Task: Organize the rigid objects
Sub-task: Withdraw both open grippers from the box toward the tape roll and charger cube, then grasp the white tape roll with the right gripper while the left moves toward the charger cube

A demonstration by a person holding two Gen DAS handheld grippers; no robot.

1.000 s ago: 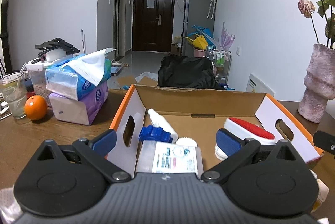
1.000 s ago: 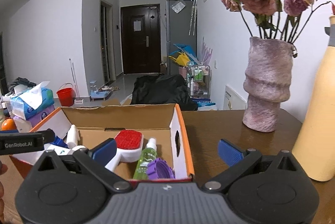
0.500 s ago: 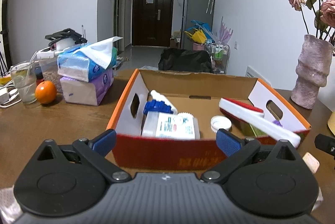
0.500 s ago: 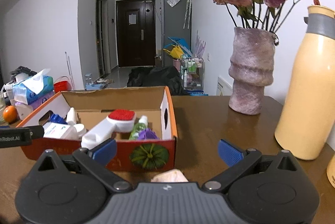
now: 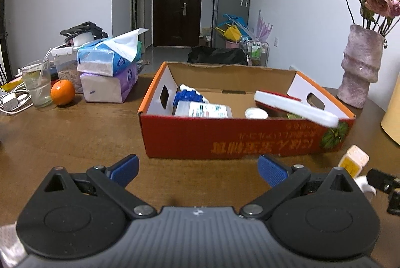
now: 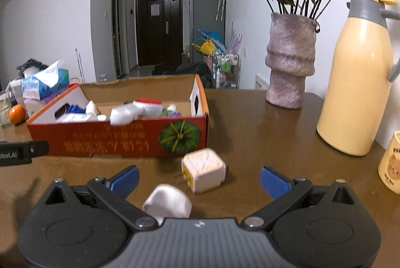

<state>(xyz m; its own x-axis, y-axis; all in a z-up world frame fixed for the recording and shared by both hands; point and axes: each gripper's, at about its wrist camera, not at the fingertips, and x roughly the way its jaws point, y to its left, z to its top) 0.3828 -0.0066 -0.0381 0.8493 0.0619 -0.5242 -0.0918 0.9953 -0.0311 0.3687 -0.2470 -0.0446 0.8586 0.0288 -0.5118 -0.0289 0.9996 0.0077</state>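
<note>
Both grippers have pulled back from the box (image 6: 120, 140).

Left gripper (image 5: 197, 168) and right gripper (image 6: 198, 179) are spread wide, holding nothing. A small white plug block (image 6: 203, 171) sits on the table, just in front of the box. It looks light and hard; pinch its flat sides.

The brown wooden surface (image 6: 262, 132) carries a red cardboard box (image 6: 120, 140), a white charger cube (image 6: 203, 170), a white earbud case (image 6: 170, 203), a pink vase (image 6: 290, 60), a cream thermos jug (image 6: 360, 82), stacked tissue packs (image 5: 110, 75), an orange (image 5: 63, 92) and a drinking glass (image 5: 37, 82).
</note>
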